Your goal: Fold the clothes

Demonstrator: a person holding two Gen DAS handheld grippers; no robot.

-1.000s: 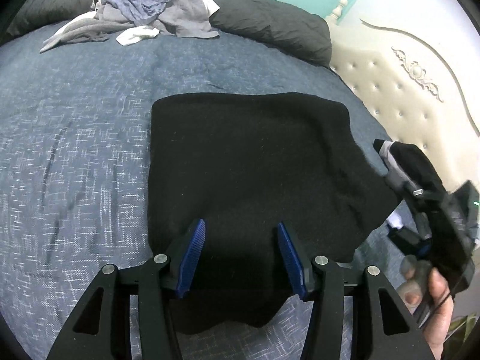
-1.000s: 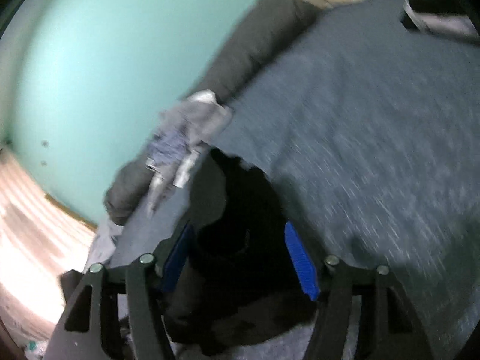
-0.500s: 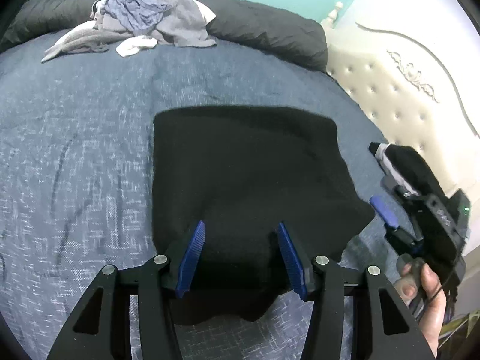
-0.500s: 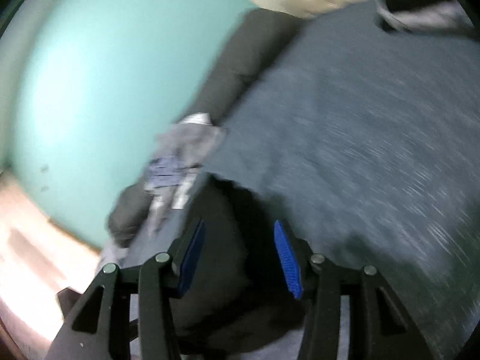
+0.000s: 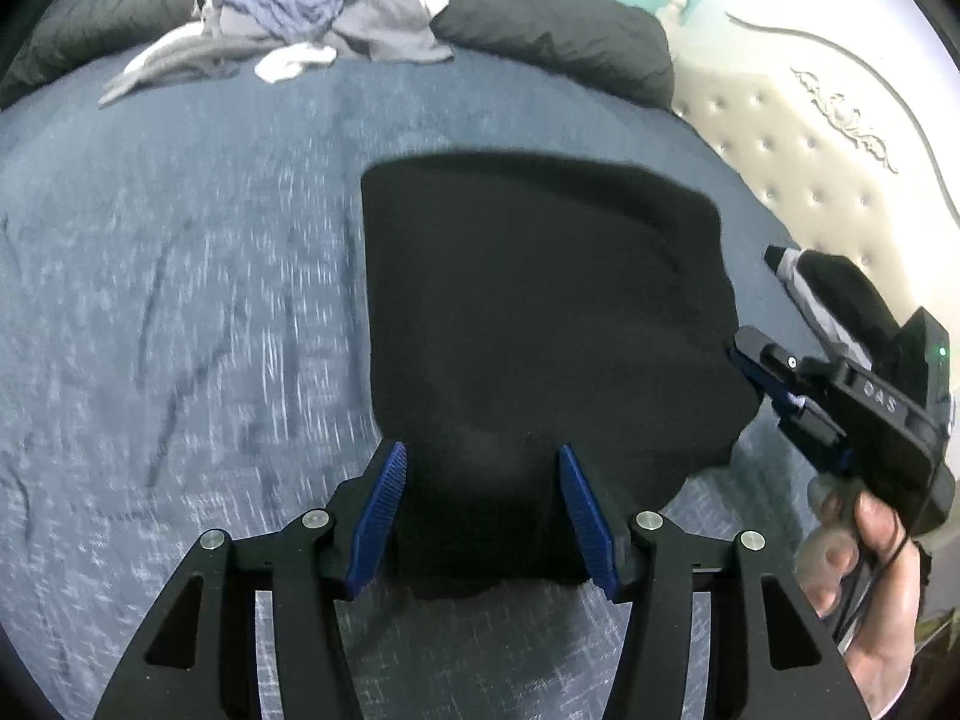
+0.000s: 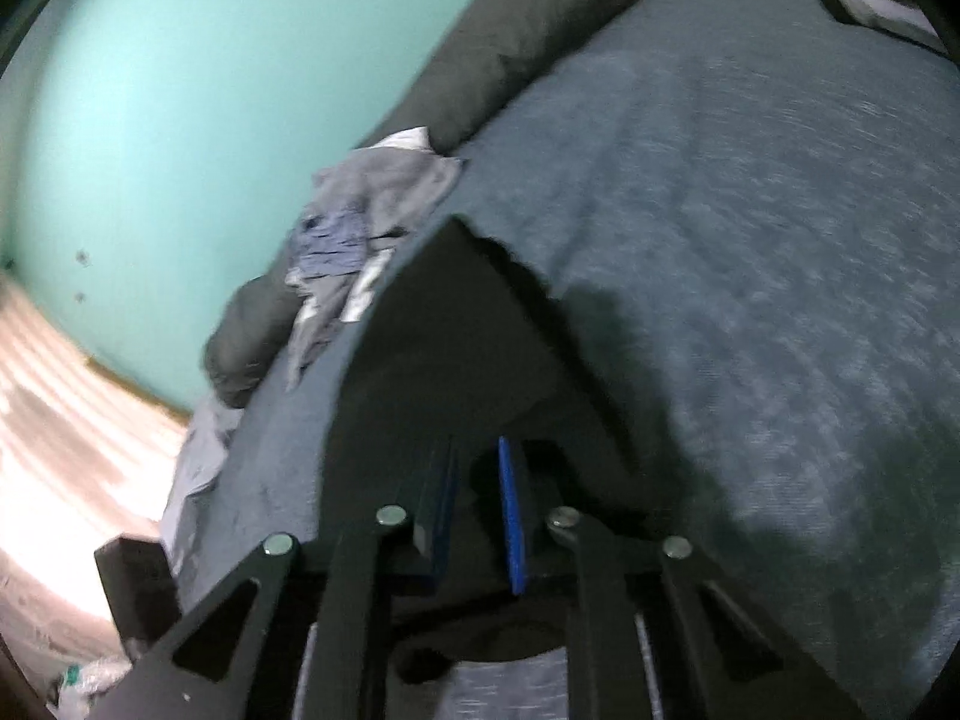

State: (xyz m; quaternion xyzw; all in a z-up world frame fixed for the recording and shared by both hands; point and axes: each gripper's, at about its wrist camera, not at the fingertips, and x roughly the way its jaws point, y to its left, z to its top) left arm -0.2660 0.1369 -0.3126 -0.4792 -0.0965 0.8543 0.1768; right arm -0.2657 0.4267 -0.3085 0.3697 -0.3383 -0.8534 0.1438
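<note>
A black garment (image 5: 528, 300) lies folded flat on the blue bedspread (image 5: 180, 300). My left gripper (image 5: 487, 516) hovers over its near edge. Its jaws are opening, and the cloth lies between the blue pads without being pinched. My right gripper (image 5: 747, 366), held by a person's hand (image 5: 870, 570), is at the garment's right edge. In the right wrist view the right gripper (image 6: 477, 516) is closing, its pads nearly together with black garment (image 6: 444, 360) cloth between them.
A pile of grey, blue and white clothes (image 5: 312, 6) lies at the far side against a long dark pillow (image 5: 552, 36). A tufted cream headboard (image 5: 810, 138) stands on the right. Another black and white garment (image 5: 840, 282) lies beside it.
The right gripper's jaws went from wide apart to nearly together on the garment's right edge. The left gripper edged slightly forward over the near edge.
</note>
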